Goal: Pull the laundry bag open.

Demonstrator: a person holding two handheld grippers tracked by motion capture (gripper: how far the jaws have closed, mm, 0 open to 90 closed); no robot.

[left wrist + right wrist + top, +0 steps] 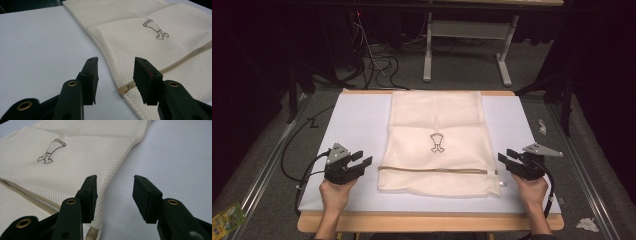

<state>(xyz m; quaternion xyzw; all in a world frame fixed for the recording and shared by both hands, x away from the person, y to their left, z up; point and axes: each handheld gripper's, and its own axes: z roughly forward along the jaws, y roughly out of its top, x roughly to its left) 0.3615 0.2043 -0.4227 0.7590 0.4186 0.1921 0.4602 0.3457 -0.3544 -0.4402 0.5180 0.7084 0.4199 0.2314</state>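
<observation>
A cream mesh laundry bag [437, 140] lies flat along the middle of the white table top [352, 125]; a small brown drawing [437, 142] marks its centre and a zipper [437, 171] crosses it near the front. My left gripper [366, 160] hovers just off the bag's left front corner, jaws open and empty. At the right front corner my right gripper [503, 156] is open too, holding nothing. In the left gripper view the gripper [115, 62] frames the zipper's end [124, 88]. In the right gripper view the gripper [114, 181] straddles the bag's edge [117, 170].
The white top rests on a wooden board whose front edge [427, 222] shows. Cables [377, 62] and a table frame [467, 45] stand on the grey floor behind. Scraps [587, 224] lie on the floor at right, a green packet [227, 217] at left.
</observation>
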